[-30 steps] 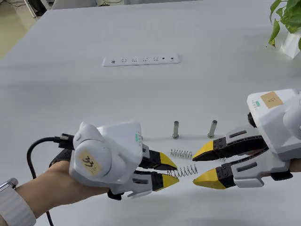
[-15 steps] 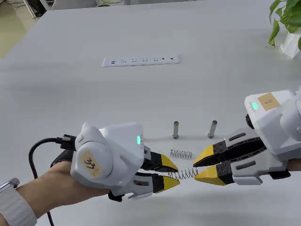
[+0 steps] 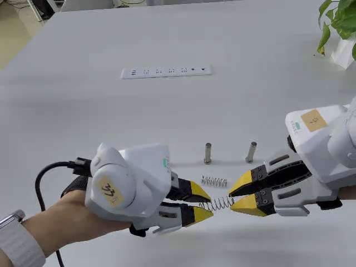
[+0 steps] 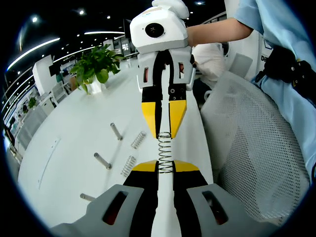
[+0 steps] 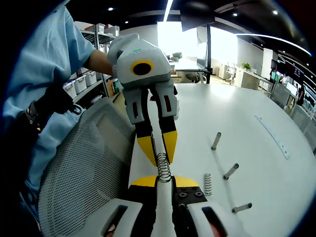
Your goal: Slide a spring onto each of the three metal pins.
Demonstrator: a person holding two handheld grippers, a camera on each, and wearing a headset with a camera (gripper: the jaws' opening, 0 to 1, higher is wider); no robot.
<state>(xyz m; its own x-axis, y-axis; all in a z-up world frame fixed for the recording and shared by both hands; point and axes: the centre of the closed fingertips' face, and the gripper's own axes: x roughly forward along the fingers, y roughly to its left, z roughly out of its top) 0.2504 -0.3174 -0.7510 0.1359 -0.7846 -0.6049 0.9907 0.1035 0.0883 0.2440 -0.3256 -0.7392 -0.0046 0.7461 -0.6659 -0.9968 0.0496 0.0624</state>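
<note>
Closest to me, my left hand-held gripper (image 3: 207, 203) is clamped on one end of a spring (image 3: 218, 203). My right hand-held gripper (image 3: 233, 200) has its jaws pinched on the other end. The spring hangs between the two, lifted off the tabletop (image 3: 111, 122). A second ago the right jaws stood wide open around that free end and only the left one held it. Half a second ago they were narrowing, and now they grip it.

Just past the tips a second spring (image 3: 214, 181) lies loose. The left gripper view shows a third spring (image 4: 138, 139) lying farther along.

Beyond these, the first pin (image 3: 207, 153) and the second pin (image 3: 251, 152) stand upright. The third pin (image 4: 88, 198) appears in the left gripper view. All three are bare, so I judge that no part of the task is finished: every pin is yet to get its spring, and the held one looks set to go first.

Farther off sit a power strip (image 3: 167, 71) and a potted plant (image 3: 336, 22).
</note>
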